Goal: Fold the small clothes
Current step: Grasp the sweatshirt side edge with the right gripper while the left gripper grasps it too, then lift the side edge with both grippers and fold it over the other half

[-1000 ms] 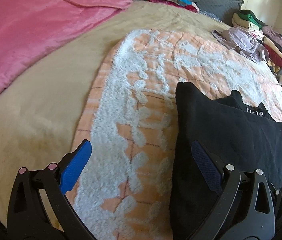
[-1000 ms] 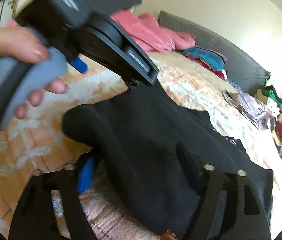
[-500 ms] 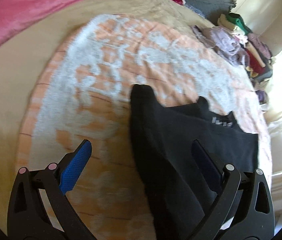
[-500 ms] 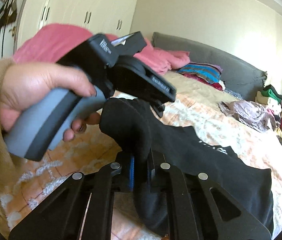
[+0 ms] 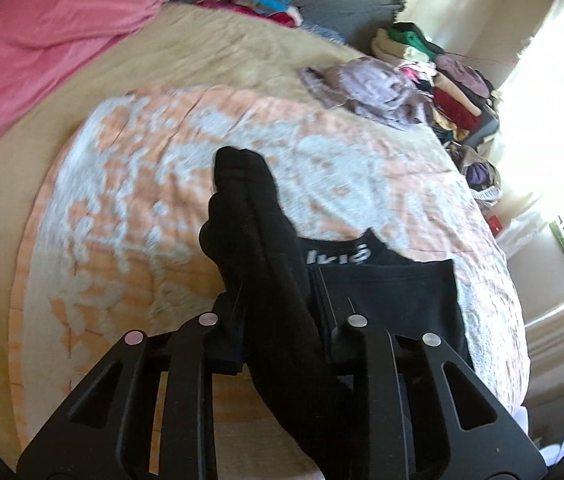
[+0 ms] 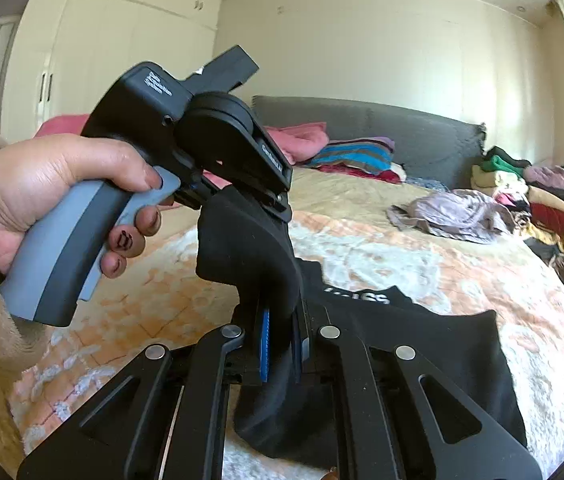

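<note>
A small black garment (image 5: 382,292) with white lettering lies on an orange and white quilt (image 5: 129,184) on the bed. Its left edge is lifted into a raised fold (image 5: 249,224). My left gripper (image 5: 277,344) is shut on this fold. In the right wrist view the left gripper (image 6: 277,204) pinches the garment (image 6: 249,248) from above, held by a hand. My right gripper (image 6: 279,344) is shut on the same lifted edge lower down, blue pads (image 6: 264,344) pressing the cloth. The rest of the garment (image 6: 422,340) still lies flat.
A pink blanket (image 5: 41,40) covers the far left of the bed. A crumpled lilac garment (image 5: 374,88) lies at the quilt's far right. Stacks of folded clothes (image 5: 442,76) sit by the right edge. Striped clothes (image 6: 358,156) lie against the grey headboard (image 6: 402,128).
Both grippers closed on the garment's left edge; the left was open a second ago. The edge has risen off the quilt into a standing fold.
</note>
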`<state>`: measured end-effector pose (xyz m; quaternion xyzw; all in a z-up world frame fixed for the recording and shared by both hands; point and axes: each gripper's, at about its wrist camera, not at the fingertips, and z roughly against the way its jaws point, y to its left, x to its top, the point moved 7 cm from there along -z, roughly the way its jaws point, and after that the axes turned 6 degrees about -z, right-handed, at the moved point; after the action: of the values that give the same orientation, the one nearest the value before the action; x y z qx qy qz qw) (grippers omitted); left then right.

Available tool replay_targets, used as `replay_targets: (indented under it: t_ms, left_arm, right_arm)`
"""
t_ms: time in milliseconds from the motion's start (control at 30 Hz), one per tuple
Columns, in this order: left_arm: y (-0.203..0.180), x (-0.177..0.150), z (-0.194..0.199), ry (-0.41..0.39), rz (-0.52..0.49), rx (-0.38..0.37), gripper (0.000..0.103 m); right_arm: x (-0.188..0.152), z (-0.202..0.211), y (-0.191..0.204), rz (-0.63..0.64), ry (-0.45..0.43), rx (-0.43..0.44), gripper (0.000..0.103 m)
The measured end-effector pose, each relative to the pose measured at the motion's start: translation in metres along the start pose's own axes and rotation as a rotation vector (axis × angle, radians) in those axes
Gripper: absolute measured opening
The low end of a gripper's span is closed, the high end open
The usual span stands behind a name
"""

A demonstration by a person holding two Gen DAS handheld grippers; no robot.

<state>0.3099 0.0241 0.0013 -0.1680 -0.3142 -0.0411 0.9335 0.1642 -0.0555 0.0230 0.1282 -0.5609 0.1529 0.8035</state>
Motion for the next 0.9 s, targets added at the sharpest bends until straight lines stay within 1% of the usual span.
replay_targets:
  t_ms: [267, 467, 733, 900]
  left_arm:
    - [-0.055, 0.014, 0.007, -0.028, -0.083, -0.002, 0.018]
    - [-0.089, 0.016, 0.002, -0.027, -0.137, -0.004, 0.018]
    - [-0.136, 0.011, -0.02, 0.0, -0.189, -0.03, 0.018]
    - [-0.164, -0.001, -0.044, 0.037, -0.22, -0.042, 0.018]
  right_arm:
    - [-0.004, 0.022, -0.037, -0.094, -0.028, -0.041, 0.007]
    - [-0.011, 0.035, -0.065, -0.144, -0.03, -0.072, 0.007]
    - [-0.029, 0.047, -0.101, -0.23, -0.005, -0.109, 0.007]
    - [-0.044, 0.052, -0.122, -0.299, 0.021, -0.102, 0.007]
